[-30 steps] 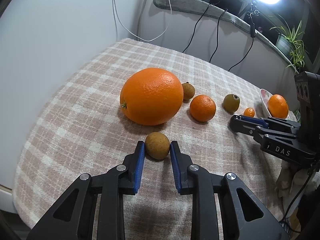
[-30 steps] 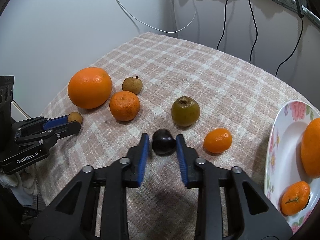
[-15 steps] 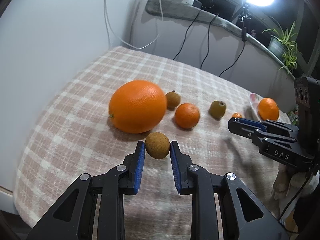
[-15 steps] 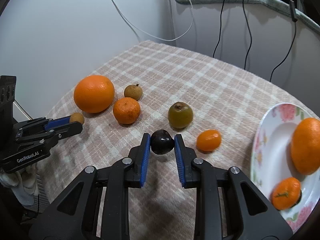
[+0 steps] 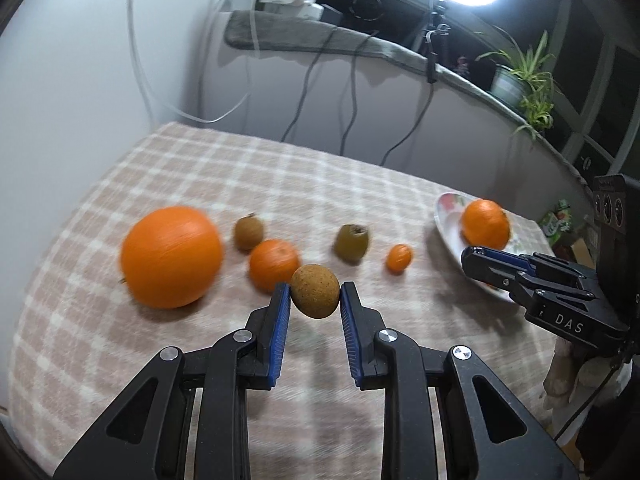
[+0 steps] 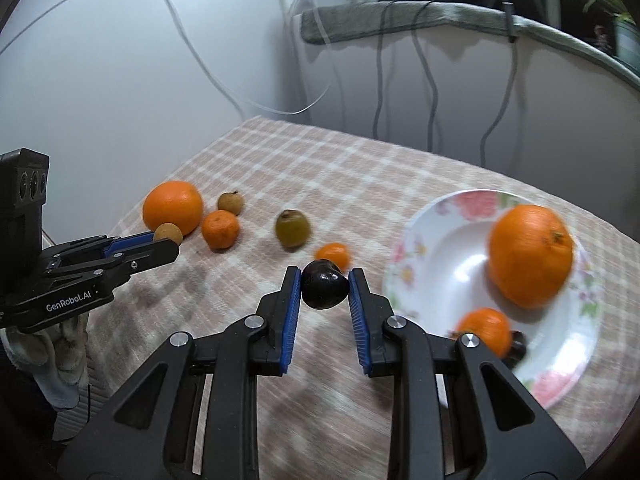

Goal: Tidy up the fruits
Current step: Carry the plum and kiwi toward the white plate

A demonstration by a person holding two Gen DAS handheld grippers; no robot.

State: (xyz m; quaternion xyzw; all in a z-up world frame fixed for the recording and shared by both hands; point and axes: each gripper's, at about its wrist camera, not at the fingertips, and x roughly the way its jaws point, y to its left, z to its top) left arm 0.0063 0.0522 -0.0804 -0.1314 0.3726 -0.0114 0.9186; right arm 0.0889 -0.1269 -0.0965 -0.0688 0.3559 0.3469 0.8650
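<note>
Surface: round table under a pink-and-white checked cloth, set against a white wall.
Large orange: near the left edge of the table, resting on the cloth.
Left gripper: blue pads closed on a small round tan fruit, rough-skinned, held clear of the cloth; jaws nearly together, the fruit filling the gap. In the right wrist view the same gripper enters from the left with the tan fruit at its tip, in front of the large orange.
Small brown fruit: just behind and right of the large orange, apart from it.
Mandarin: beside the small brown fruit, on the near side.
Green-brown fruit: mid-table, dry calyx on top.
Small orange fruit: between the green-brown fruit and the plate; kumquat-sized.
Right gripper: pads clamped on a dark, glossy, near-black fruit, lifted off the cloth, just left of the plate rim.
Plate: white with floral rim, at the right edge of the table; holds a big orange, a mandarin, and a dark fruit, partly hidden.
Image quality: motion blur over cloth and fruit in both views.
</note>
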